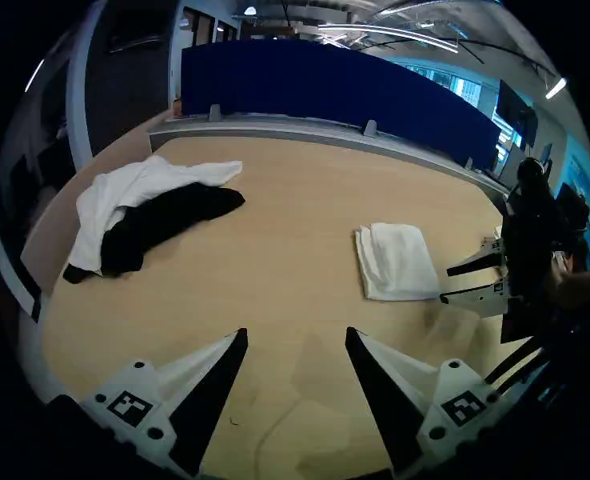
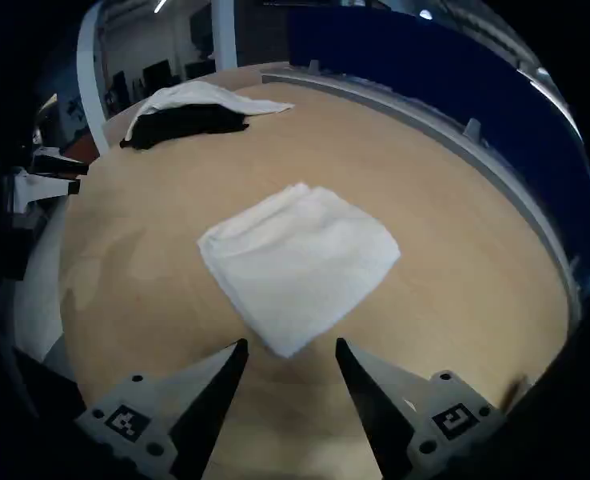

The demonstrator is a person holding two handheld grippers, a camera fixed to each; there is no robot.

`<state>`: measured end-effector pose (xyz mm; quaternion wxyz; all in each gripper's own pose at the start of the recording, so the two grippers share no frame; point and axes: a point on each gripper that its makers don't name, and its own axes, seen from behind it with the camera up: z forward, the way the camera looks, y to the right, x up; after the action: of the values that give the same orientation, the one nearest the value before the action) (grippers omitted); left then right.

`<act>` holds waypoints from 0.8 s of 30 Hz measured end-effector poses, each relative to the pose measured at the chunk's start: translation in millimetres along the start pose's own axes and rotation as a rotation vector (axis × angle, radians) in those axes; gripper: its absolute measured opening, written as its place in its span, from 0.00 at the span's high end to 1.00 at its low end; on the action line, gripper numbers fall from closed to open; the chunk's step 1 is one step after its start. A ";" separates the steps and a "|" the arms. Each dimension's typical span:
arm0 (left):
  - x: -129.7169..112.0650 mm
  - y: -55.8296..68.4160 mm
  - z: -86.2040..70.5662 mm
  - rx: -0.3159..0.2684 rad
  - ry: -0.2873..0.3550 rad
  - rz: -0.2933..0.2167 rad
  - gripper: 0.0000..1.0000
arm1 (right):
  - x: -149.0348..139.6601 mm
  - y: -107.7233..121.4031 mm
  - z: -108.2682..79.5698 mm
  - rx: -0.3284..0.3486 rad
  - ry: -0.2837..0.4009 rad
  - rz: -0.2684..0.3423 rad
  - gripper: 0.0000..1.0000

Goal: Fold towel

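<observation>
the folded white towel [image 2: 299, 260] lies flat on the wooden table [image 1: 295, 208], a neat squarish stack with its layered edges showing along one side. the right gripper [image 2: 291, 342] hovers just short of the towel's near corner, fingers spread wide and holding nothing. the left gripper [image 1: 295, 330] is well apart from the towel over bare tabletop, its fingers equally wide open and empty. in the left gripper view the towel sits to the right, with the other gripper's two fingers just beside its edge. at the far side of the table lies a loose heap – a white cloth [image 1: 111, 192] with a black cloth [image 1: 163, 220] over it. a blue partition [image 1: 335, 88] runs behind the table.
</observation>
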<state>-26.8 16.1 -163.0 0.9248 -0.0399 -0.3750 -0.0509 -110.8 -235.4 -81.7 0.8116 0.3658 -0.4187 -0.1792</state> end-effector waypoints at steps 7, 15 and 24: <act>-0.8 0.9 -0.3 0.000 0.000 0.000 0.10 | -6.2 -6.3 7.9 0.010 -0.011 0.003 0.38; -0.2 -2.3 -2.2 0.004 0.004 -0.005 0.10 | -13.0 -10.8 12.7 0.014 -0.023 0.017 0.64; -3.2 -4.4 -4.3 0.006 0.003 -0.001 0.10 | -12.5 -9.1 14.1 0.000 -0.014 0.024 0.86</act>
<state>-26.7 11.4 -168.1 0.9254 -0.0366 -0.3738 -0.0505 -129.4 -240.3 -89.9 0.8108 0.3595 -0.4287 -0.1719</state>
